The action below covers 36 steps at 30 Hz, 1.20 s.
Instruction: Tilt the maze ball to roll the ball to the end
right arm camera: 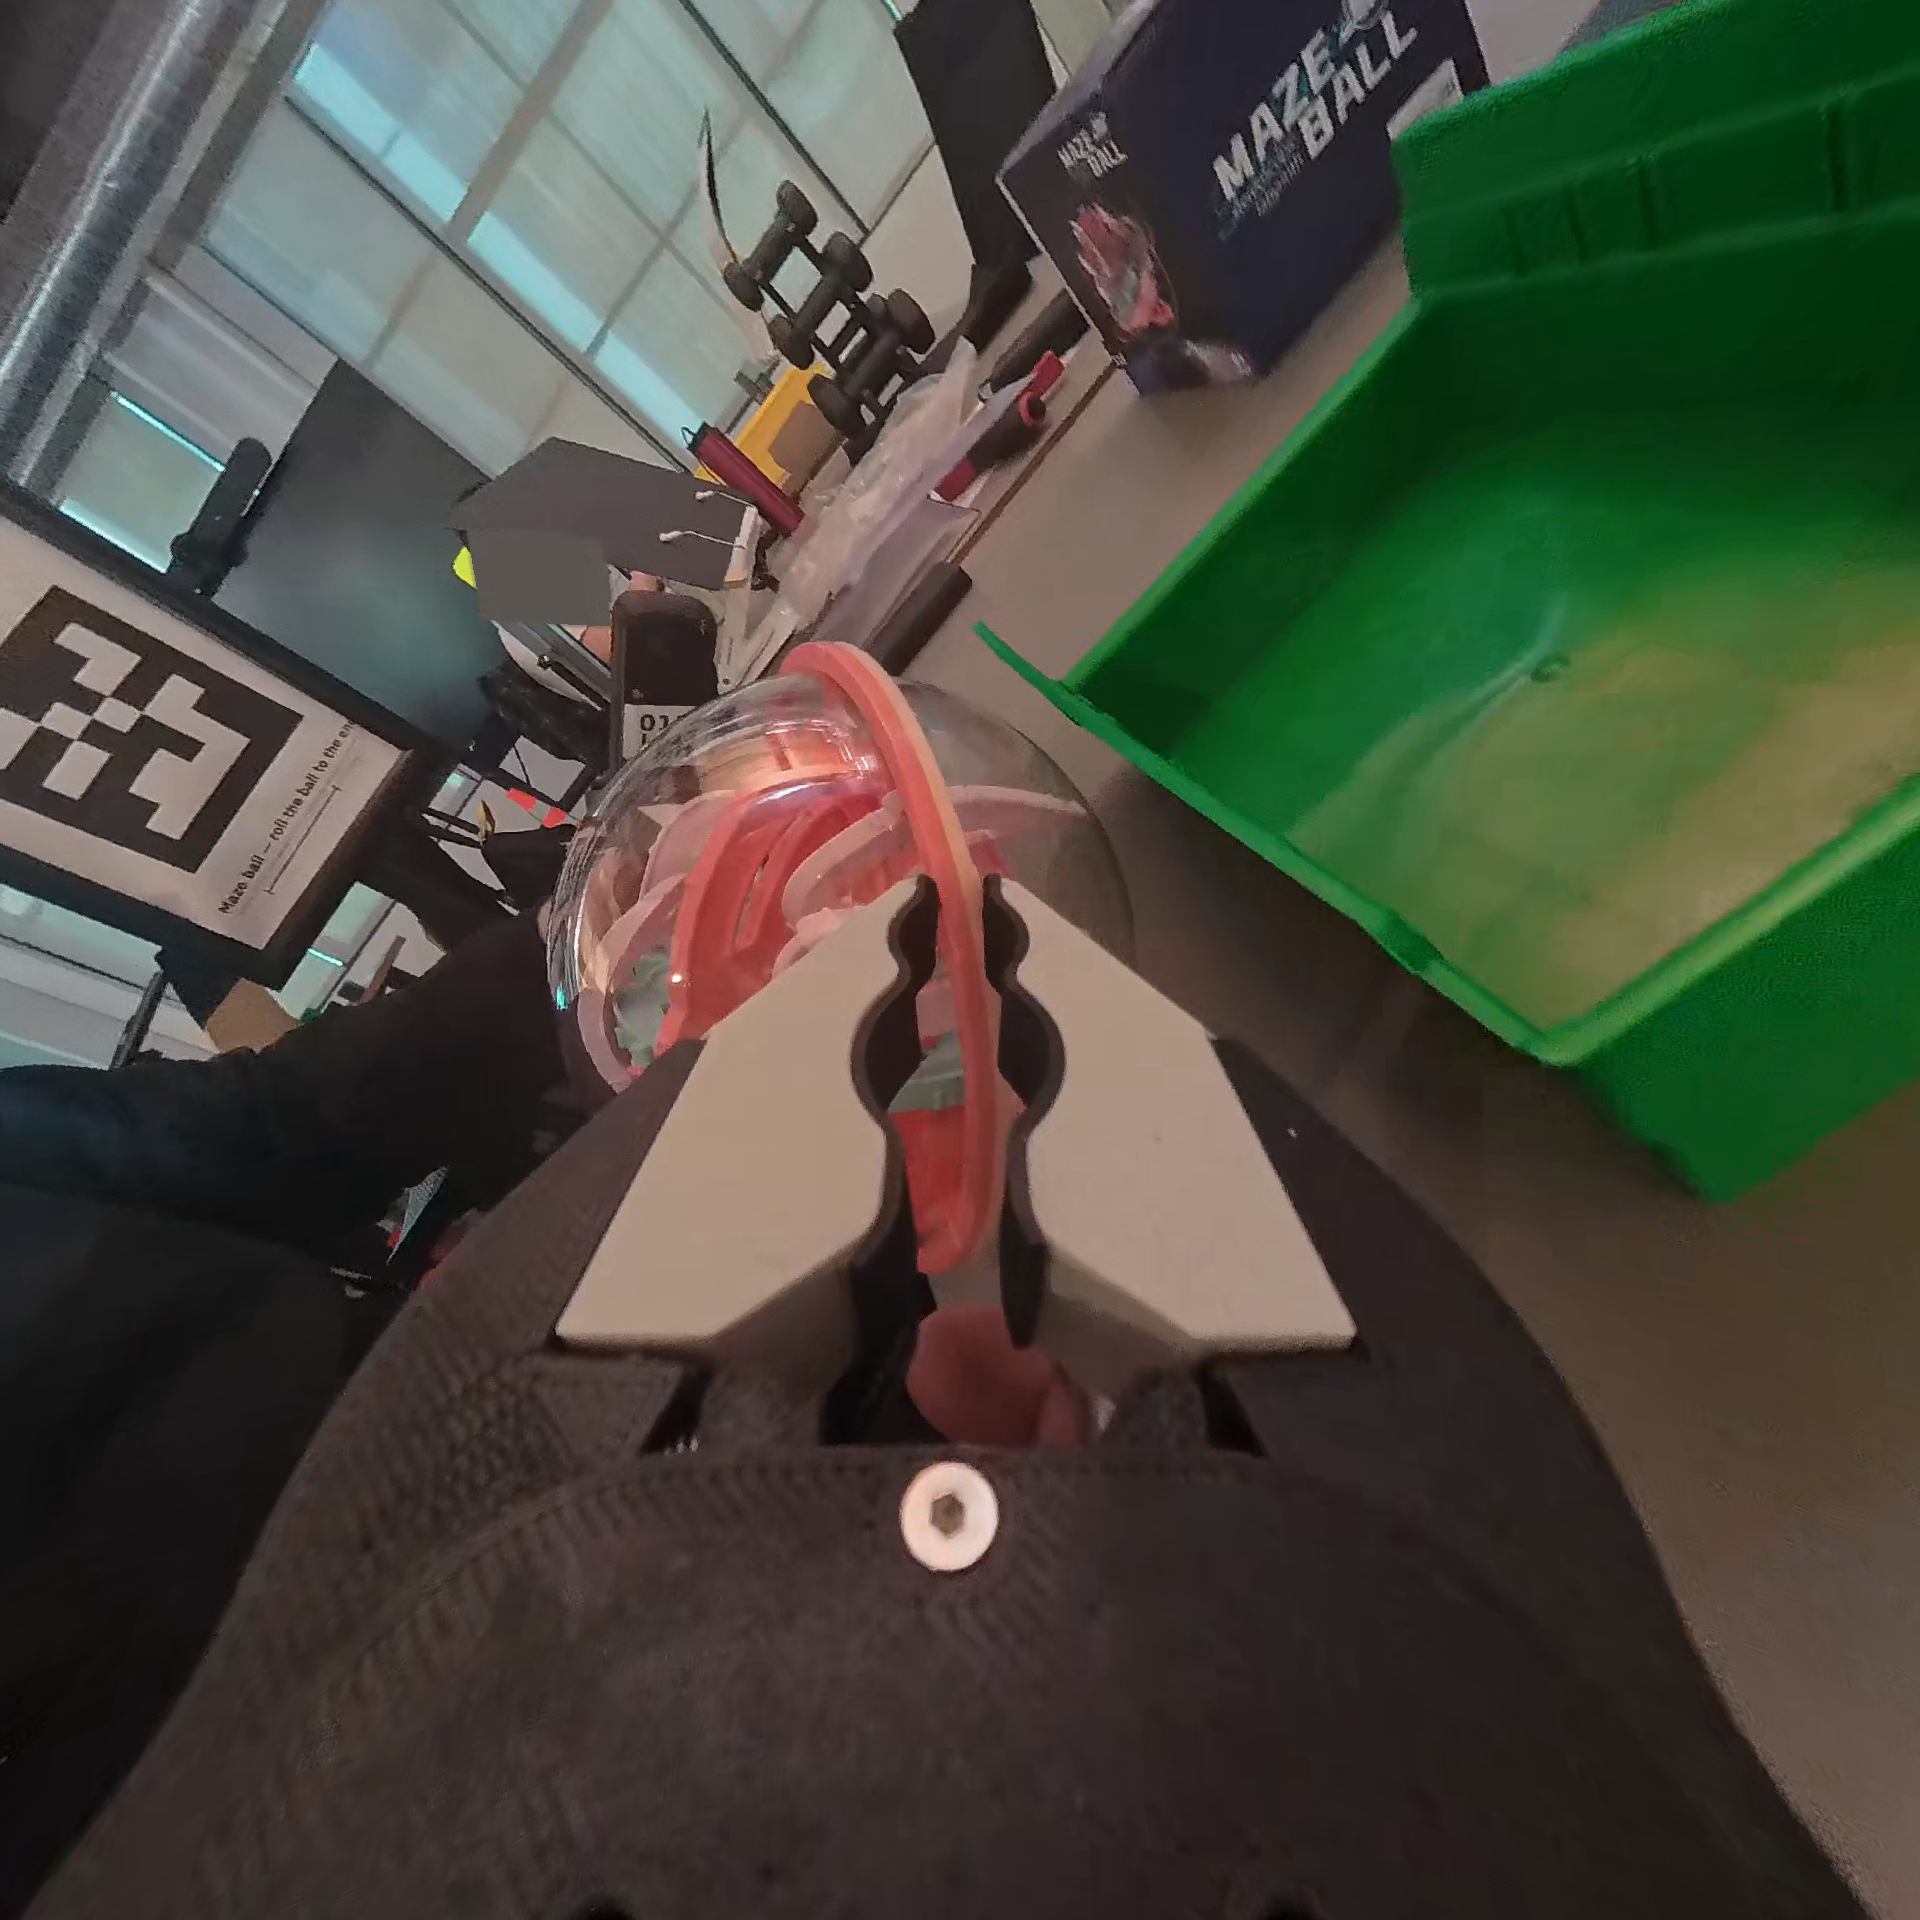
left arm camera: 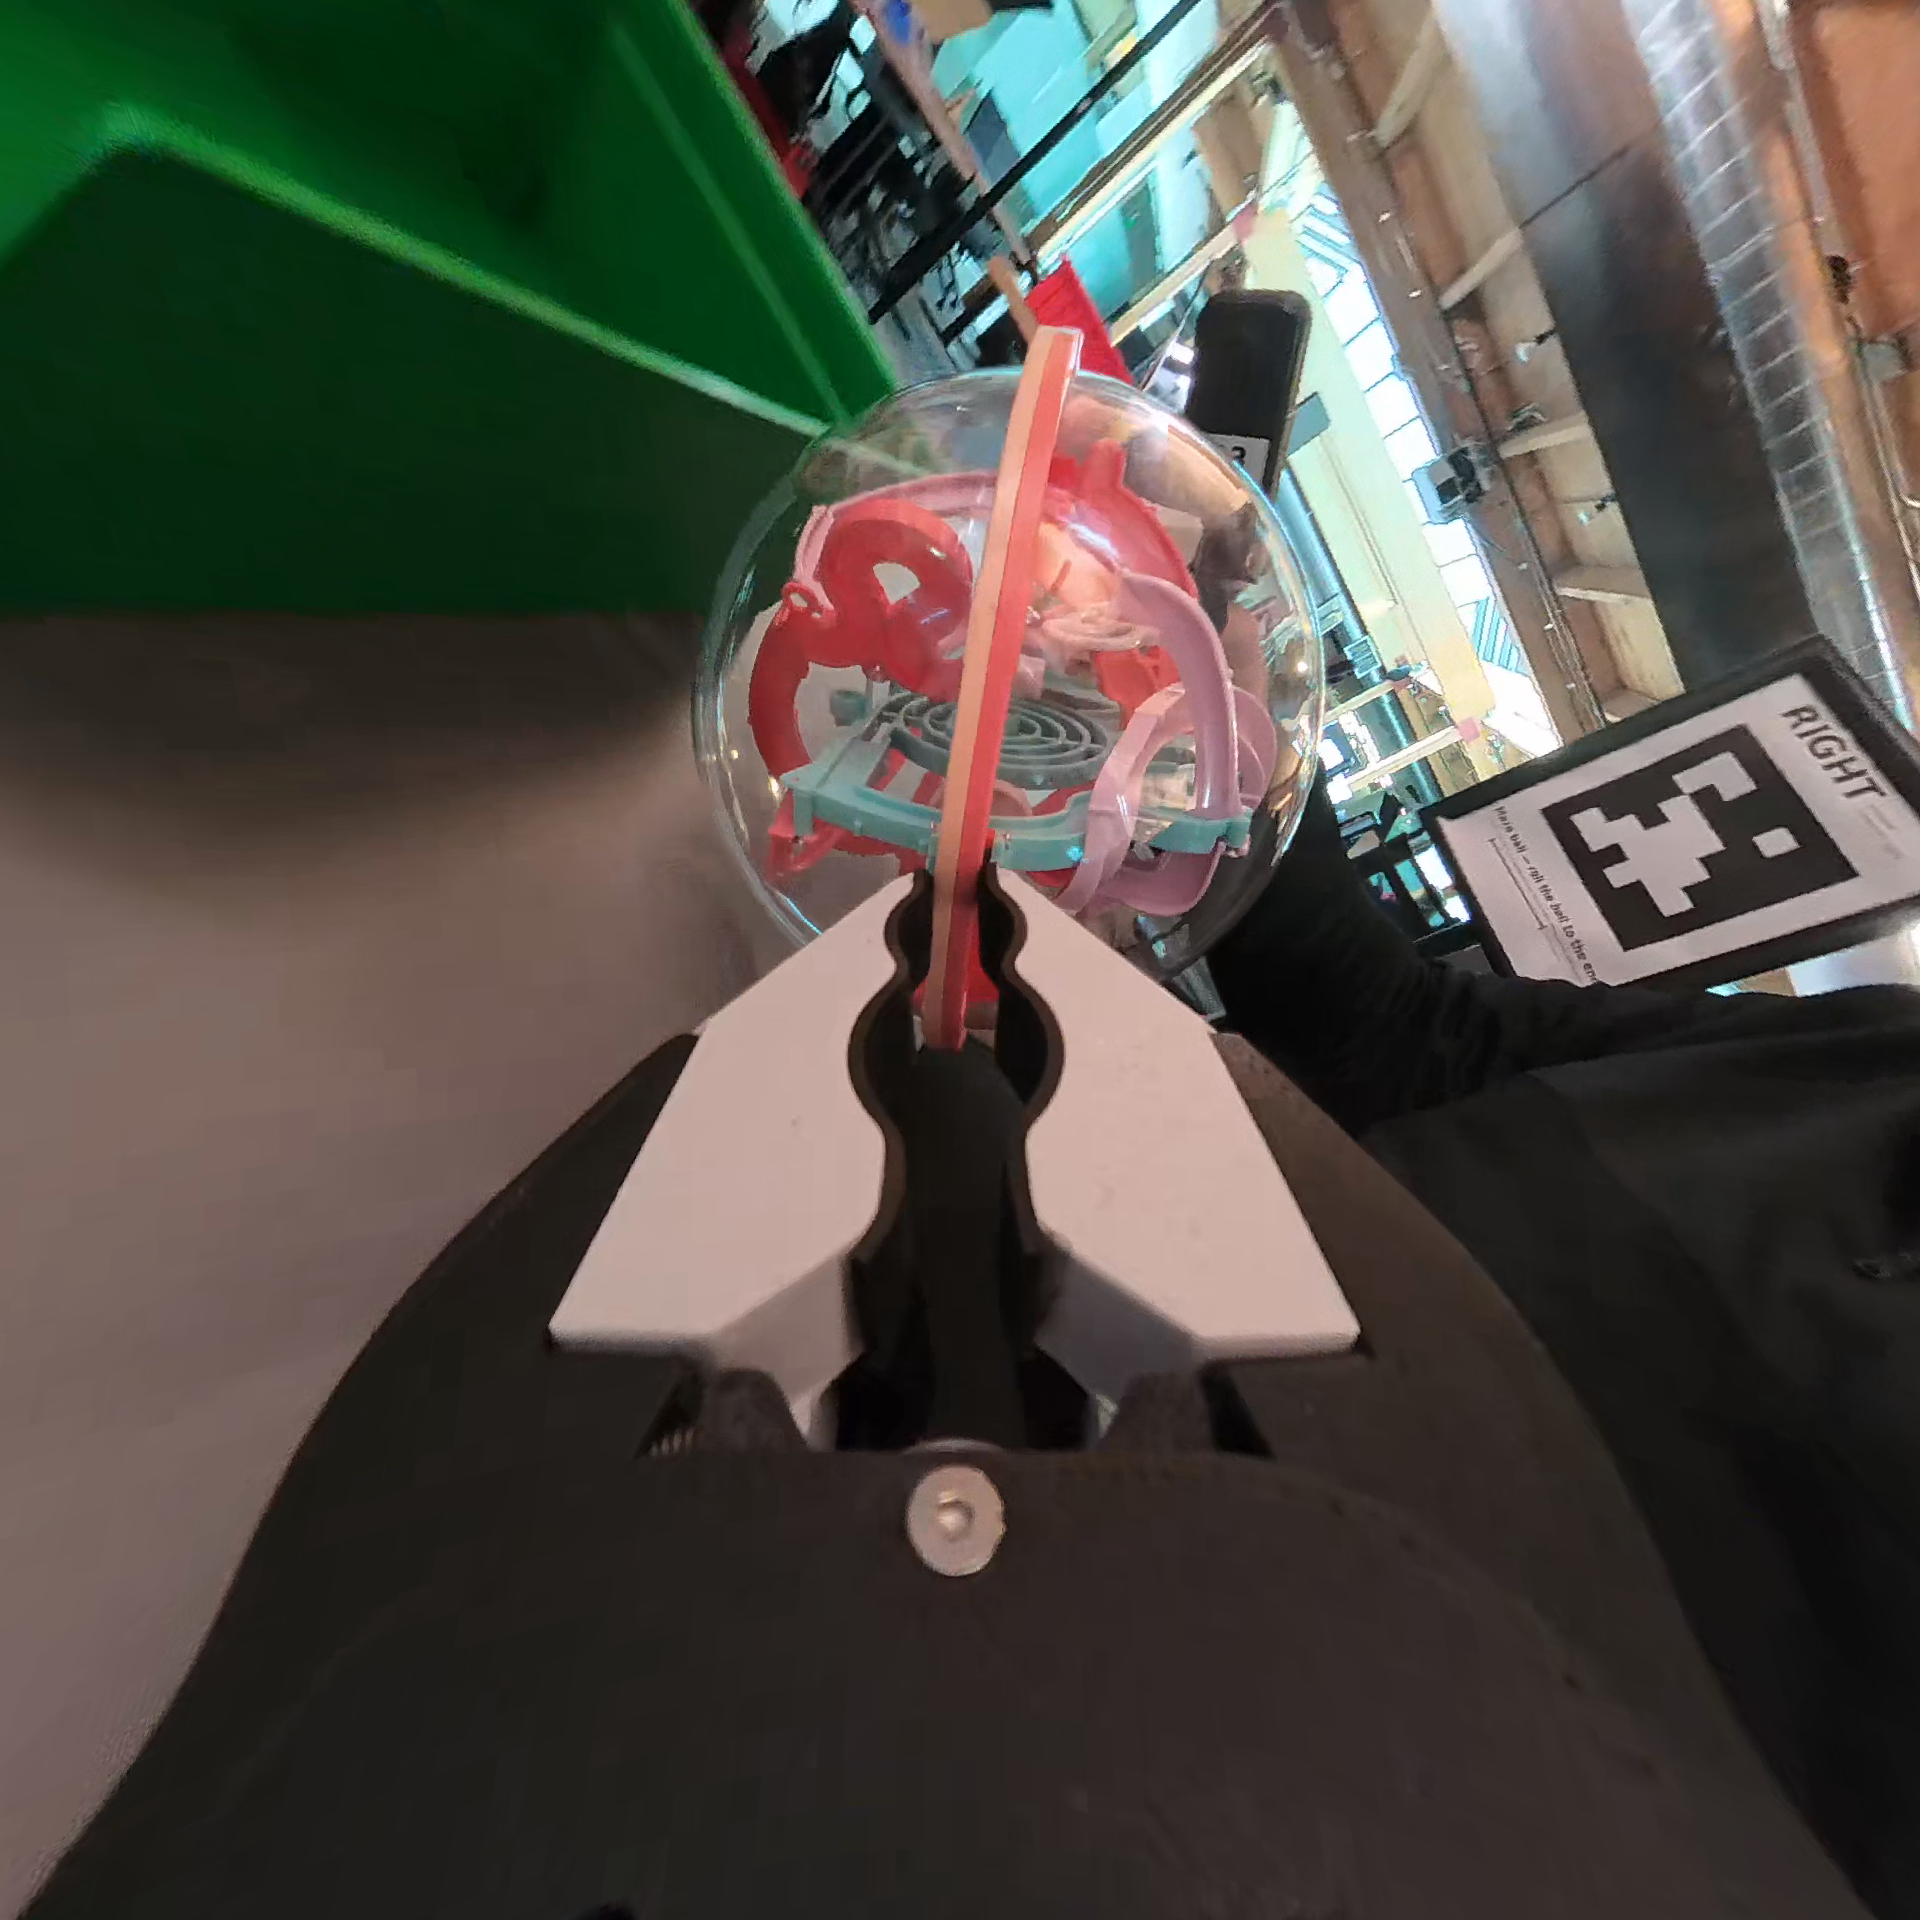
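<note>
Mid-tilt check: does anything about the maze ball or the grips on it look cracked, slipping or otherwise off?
Nothing stands out. Both grippers pinch the maze ball by its red rim; the clear shell looks intact.

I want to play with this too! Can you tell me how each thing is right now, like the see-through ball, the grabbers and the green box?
Maze ball: lifted off the table, held by its red ring.
Left gripper: shut on the red ring.
Right gripper: shut on the red ring.
Green bin: open on top, nothing seen inside.
Blue box: closed, standing on the table.
</note>
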Available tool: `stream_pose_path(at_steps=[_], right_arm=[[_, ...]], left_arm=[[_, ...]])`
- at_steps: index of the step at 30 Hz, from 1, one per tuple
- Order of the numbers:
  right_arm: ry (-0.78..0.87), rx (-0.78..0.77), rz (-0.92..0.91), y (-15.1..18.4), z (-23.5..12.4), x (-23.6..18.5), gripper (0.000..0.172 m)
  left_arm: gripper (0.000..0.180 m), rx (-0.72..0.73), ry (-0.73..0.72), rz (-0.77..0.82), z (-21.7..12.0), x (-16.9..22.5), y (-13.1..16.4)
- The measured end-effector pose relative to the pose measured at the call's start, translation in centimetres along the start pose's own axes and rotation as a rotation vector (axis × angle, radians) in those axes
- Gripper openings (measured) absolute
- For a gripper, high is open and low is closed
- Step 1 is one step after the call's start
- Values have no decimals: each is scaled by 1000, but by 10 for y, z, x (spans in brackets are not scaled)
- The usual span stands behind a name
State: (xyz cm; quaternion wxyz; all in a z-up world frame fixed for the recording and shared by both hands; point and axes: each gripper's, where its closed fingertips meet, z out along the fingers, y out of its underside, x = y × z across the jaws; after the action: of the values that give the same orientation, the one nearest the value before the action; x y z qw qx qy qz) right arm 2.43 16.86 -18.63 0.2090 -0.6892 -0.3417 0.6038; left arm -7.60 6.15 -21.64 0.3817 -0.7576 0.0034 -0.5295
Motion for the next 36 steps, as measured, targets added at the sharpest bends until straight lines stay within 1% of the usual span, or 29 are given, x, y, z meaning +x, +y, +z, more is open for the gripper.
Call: stream_pose_path(at_steps=[8,14,17,21,24,27,30,33,36], right_arm=[[25,-2,25,18,2,24,7],[6,5,-23,20,2,25,9],[-28,13,-26,21,-1,22,18],[-58,-19,-8,34,-7,24,24],[-84,-27,28,44,-7,25,23],[-78,-26,24,48,-6,29,16],[-69,-34,31,51,-5,32,16],[-39,-53,32,57,-4,40,21],[-48,-69,34,64,-1,40,15]], left_arm=[[8,-42,-44,-37,7,-21,9],[7,-35,-46,-42,6,-24,7],[7,-32,-38,-41,7,-24,7],[7,-31,-36,-44,6,-25,8],[7,-22,-32,-48,4,-26,7],[7,-11,-31,-50,3,-26,5],[7,-7,-28,-52,3,-26,5],[7,-5,-28,-56,2,-27,5],[7,0,-28,-67,1,-29,5]])
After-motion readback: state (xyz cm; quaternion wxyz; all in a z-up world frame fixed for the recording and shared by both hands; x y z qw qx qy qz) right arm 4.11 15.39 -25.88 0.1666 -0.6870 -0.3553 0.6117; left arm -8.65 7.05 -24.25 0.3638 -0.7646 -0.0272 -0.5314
